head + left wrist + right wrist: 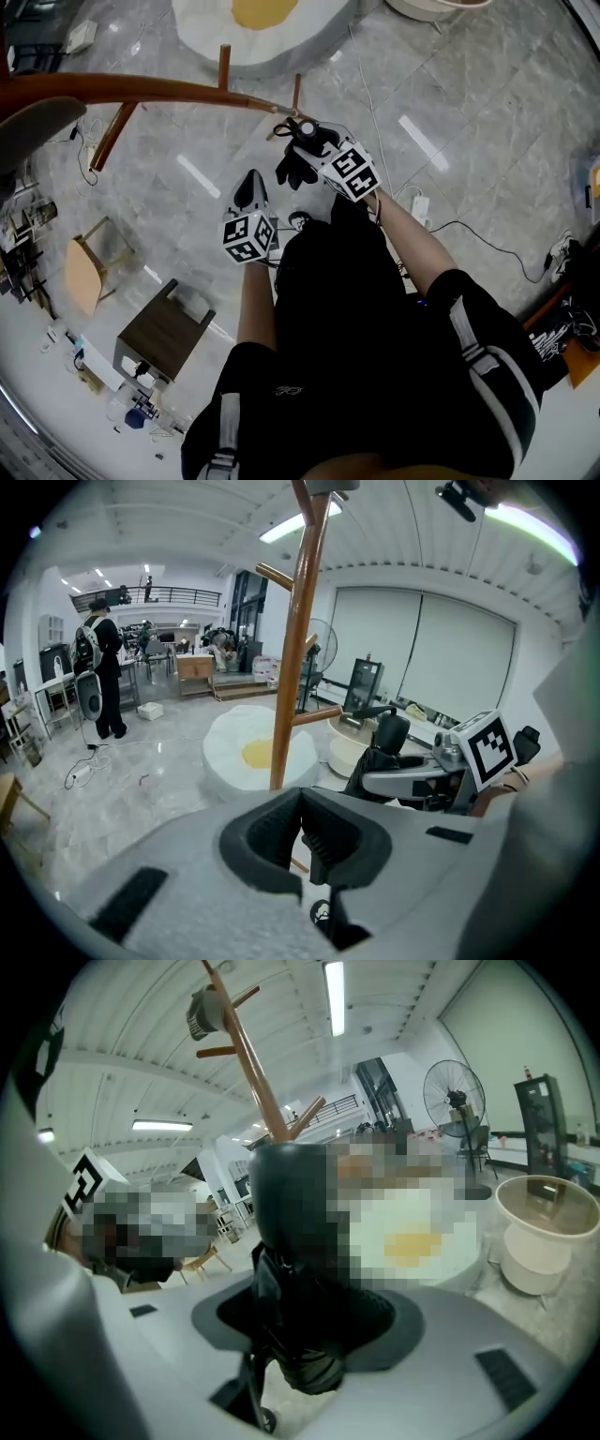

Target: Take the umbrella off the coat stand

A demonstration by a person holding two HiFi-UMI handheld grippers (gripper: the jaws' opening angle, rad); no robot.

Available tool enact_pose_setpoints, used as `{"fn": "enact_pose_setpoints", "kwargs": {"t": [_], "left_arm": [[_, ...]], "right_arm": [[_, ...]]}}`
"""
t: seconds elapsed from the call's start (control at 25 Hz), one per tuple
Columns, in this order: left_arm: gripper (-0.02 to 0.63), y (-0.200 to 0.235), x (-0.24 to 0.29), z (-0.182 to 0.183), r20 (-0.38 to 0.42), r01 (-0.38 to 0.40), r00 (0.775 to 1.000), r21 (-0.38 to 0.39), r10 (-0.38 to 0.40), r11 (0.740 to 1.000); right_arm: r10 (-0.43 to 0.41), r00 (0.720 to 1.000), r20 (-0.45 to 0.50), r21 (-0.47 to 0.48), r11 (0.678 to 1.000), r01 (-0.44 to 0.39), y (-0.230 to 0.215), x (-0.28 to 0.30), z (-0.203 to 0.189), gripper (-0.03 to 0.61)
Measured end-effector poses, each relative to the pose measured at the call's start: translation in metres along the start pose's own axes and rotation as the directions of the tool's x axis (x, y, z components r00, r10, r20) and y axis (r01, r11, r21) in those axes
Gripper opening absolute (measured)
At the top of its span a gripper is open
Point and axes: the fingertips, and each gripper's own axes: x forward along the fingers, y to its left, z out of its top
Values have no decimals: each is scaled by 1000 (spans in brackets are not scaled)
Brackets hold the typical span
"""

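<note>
The floor (450, 112) is pale grey polished stone with faint veining and streaks of reflected light; thin cables (487, 239) trail across it. On it lie a white round cushion (281, 37) with a yellow centre, a dark low table (164, 336) and a light wooden chair (84, 272). The room is large and white, with strip lights (333, 997) on a ribbed ceiling and a railed gallery at the back; a fan (319, 639) stands near the wall; a white tub (544, 1232) sits beside the cushion; a person (98, 667) stands far off.

The stand (141, 91) is a brown wooden pole with short pegs; it rises in front of the cushion.

The right gripper (309, 139) is clenched on the umbrella (281, 1204), a black folded one that stands up through the jaws and hangs below them. The umbrella is just beside the tip of a low peg; I cannot tell whether it touches the peg.

The left gripper (251, 190) is near the right one, a little lower in the head view; its jaws are together with nothing between them, and they point toward the pole.
</note>
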Motion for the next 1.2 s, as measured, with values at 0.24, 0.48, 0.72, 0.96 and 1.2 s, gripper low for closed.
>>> {"fn": "enact_pose_setpoints", "kwargs": {"t": [0.24,0.48,0.72,0.96,1.2], "left_arm": [[-1,20,-20,0,43,-12,999,-30,14,999],[-2,44,-51,-15,57,-21,998,-78,25,997],[-1,65,-75,-17,118,-35,992,-116,48,993],[-2,93,-117,-25,154,-61,985,-133,81,989],[-2,120,-152,-17,207,-94,971,-147,124,985]], "right_arm": [[-10,1000,-12,-26,1000,10,30,-4,0,227],[-30,999,-44,-41,999,29,66,-3,3,227],[-11,999,-44,-26,1000,10,95,5,24,227],[11,999,-43,-85,996,-15,141,12,34,227],[19,999,-35,-134,991,-23,174,23,54,227]]}}
